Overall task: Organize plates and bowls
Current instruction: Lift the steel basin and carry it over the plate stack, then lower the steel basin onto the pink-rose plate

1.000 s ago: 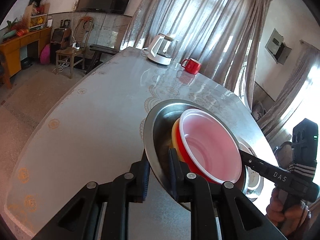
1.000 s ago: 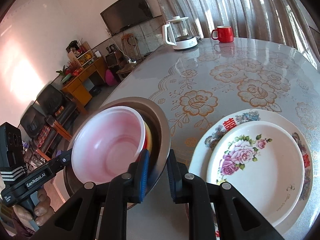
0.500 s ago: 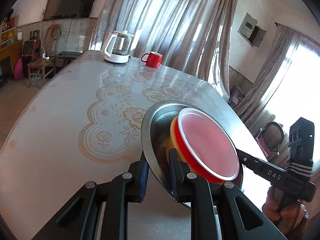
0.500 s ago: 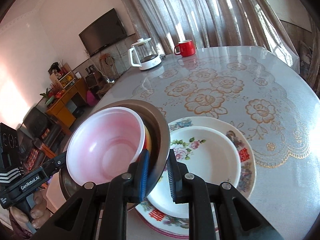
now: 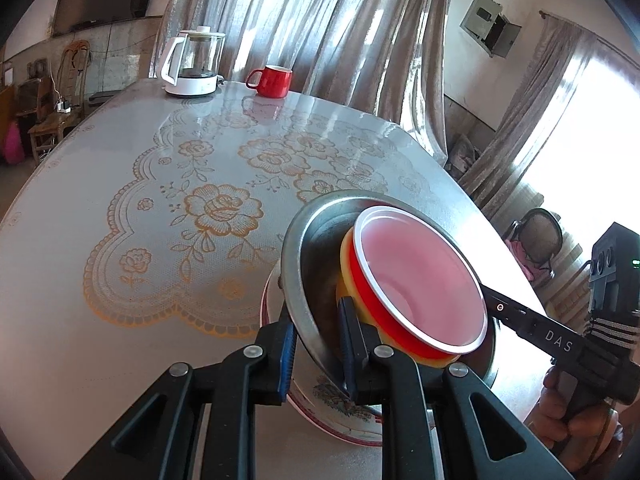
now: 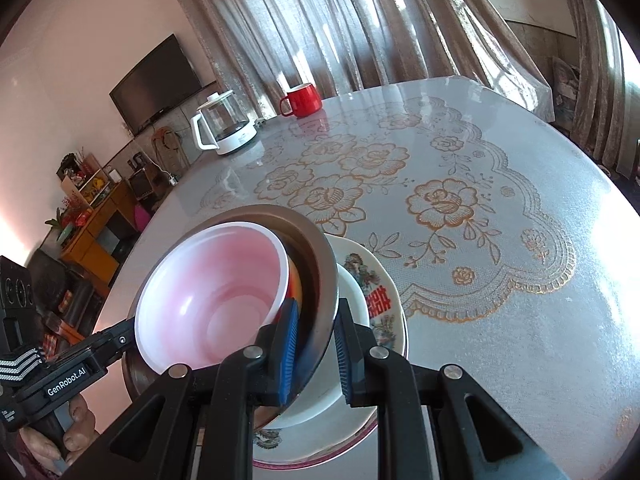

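Both grippers are clamped on the same steel basin (image 5: 308,264), one on each side of its rim. The left gripper (image 5: 316,344) has its blue pads squeezed down on the near edge, jaws nearly closed with just the thin metal wall between them, and the right gripper (image 6: 314,344) is doing the same on the opposite edge. Sitting inside the basin is a red bowl (image 5: 420,284) with a pale pink inside, nested in a yellow bowl (image 5: 345,252). The basin is held tilted, right over the stacked flowered plates (image 6: 384,304) on the table (image 6: 500,280), which has a lace-pattern cover. Can't tell if it's actually touching the plates. Far end of the table has a kettle (image 5: 194,62) and a red mug (image 5: 272,80).
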A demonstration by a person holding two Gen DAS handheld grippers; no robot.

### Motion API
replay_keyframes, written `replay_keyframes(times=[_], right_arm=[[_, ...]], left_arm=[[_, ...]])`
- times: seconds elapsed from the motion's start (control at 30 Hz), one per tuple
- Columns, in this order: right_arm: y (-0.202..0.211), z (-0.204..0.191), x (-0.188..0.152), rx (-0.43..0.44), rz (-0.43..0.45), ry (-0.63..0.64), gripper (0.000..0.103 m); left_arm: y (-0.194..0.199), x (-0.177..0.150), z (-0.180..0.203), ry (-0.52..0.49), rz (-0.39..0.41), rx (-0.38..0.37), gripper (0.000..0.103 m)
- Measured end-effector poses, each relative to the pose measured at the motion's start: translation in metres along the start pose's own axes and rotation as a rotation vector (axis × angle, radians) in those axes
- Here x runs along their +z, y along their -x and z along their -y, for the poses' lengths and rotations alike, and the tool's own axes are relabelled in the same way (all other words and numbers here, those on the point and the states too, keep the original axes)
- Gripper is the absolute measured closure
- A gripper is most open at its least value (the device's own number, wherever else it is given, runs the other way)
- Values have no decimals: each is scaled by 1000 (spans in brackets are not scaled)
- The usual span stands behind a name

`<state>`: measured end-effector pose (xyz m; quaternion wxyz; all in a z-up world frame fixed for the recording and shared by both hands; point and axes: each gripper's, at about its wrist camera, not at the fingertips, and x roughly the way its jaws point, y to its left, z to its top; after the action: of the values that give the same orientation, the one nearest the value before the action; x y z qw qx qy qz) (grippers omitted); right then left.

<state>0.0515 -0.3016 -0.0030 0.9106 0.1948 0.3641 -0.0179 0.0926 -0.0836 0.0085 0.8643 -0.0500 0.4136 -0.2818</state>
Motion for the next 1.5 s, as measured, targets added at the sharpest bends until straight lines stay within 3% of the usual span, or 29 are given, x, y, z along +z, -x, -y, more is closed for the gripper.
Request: replay_keyframes(times=[1.0, 1.5], right_arm=[[-10, 18, -9, -26, -37, -35, 86], [-6, 21, -9, 10, -37, -69, 84]], left_arm=[[-19, -9, 9, -28, -51, 12, 81], [-22, -10, 8, -26, -59, 21, 80]])
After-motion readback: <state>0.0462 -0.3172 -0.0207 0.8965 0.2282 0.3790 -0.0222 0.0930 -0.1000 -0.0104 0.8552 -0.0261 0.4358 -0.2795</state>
